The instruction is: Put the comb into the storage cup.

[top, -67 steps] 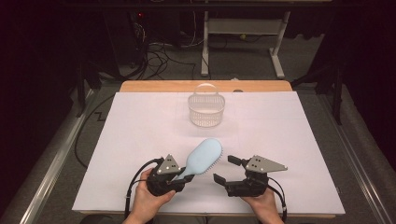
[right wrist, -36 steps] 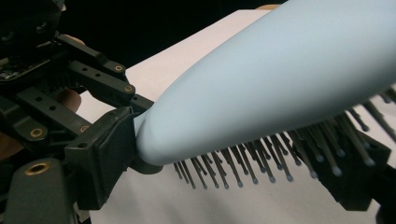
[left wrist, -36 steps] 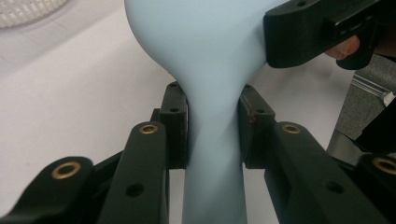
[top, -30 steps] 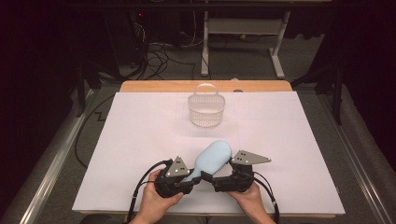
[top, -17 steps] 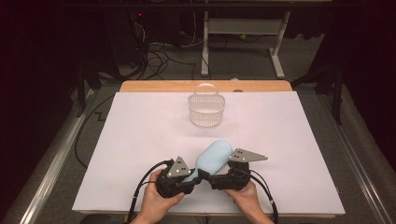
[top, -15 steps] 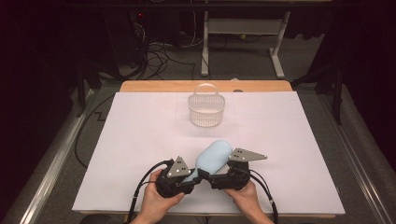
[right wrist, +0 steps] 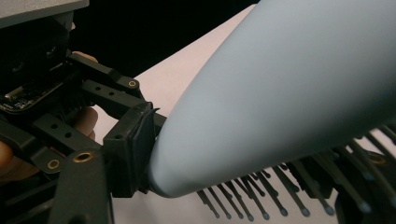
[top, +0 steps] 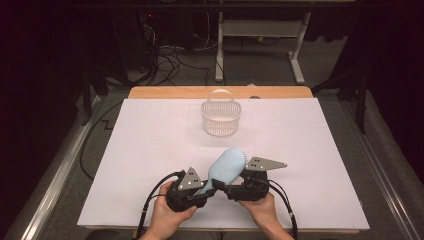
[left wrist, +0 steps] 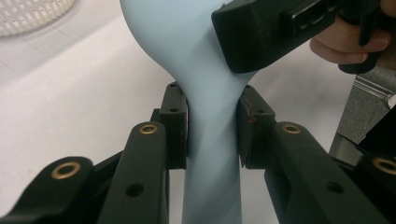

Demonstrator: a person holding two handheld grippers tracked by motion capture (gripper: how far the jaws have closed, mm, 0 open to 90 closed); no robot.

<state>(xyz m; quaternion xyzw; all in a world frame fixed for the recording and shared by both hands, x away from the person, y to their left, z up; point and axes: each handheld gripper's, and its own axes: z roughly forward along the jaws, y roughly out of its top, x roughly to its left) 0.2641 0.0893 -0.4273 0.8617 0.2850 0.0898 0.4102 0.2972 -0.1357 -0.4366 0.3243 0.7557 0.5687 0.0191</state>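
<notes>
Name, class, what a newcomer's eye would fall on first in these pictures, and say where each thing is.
First, the pale blue hairbrush at the near edge of the white table, raised between two hand-held grippers. The left gripper clamps its handle; the right gripper, its jaws just closing, has the brush head between them. Next, the white basket standing alone farther back.

The white table (top: 150,150) is evenly lit from above; the surroundings are dark, and both gripper views blur up close.
</notes>
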